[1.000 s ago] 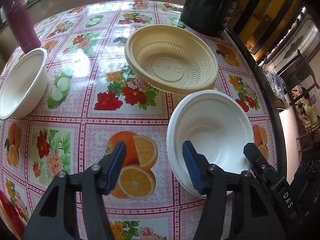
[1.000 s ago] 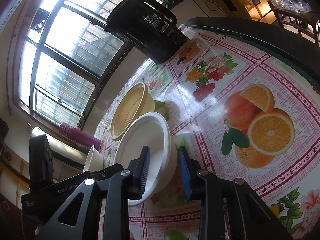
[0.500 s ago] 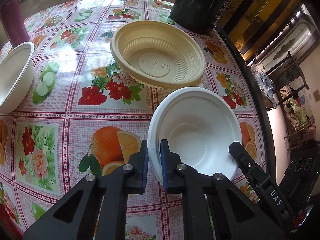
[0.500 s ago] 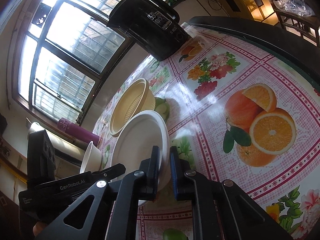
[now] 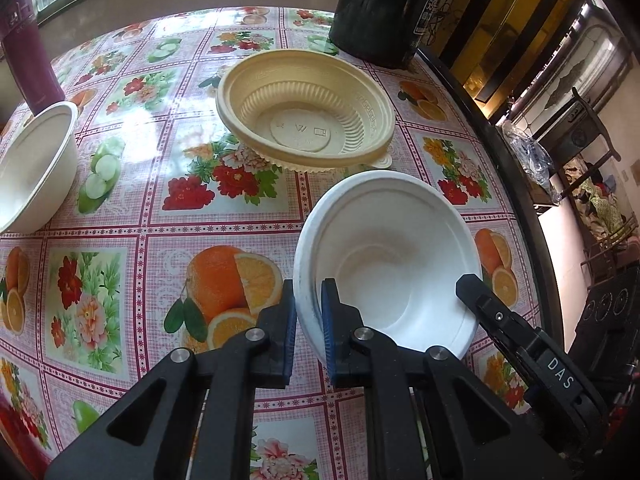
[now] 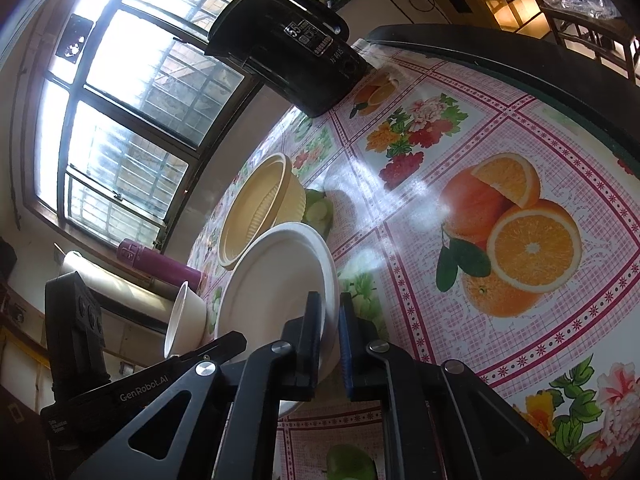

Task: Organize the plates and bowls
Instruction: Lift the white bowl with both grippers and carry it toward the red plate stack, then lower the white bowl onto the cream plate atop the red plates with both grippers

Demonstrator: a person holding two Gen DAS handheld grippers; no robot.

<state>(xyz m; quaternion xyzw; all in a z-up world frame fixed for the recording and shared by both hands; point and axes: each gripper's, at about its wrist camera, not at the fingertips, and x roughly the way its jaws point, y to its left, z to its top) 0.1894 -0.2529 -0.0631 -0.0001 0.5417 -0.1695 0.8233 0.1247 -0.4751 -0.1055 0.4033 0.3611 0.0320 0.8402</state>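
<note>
A white bowl (image 5: 396, 256) is held just above the fruit-print tablecloth by both grippers. My left gripper (image 5: 308, 316) is shut on its near-left rim. My right gripper (image 6: 330, 332) is shut on the opposite rim; it shows at the right in the left wrist view (image 5: 516, 328). The same white bowl appears edge-on in the right wrist view (image 6: 280, 280). A yellow ribbed bowl (image 5: 306, 110) sits behind it on the table, also in the right wrist view (image 6: 260, 208). Another white bowl (image 5: 32, 164) sits at the far left, seen too in the right wrist view (image 6: 184, 320).
A black appliance (image 5: 384, 8) stands at the table's back right, also in the right wrist view (image 6: 288, 48). A maroon bottle (image 5: 28, 56) stands at back left. The table's dark edge (image 5: 516, 184) runs along the right. Windows are behind.
Both grippers closed on the white bowl's rim, from open a second ago. The bowl has lifted and tilted slightly, and the left view shifted toward the yellow bowl.
</note>
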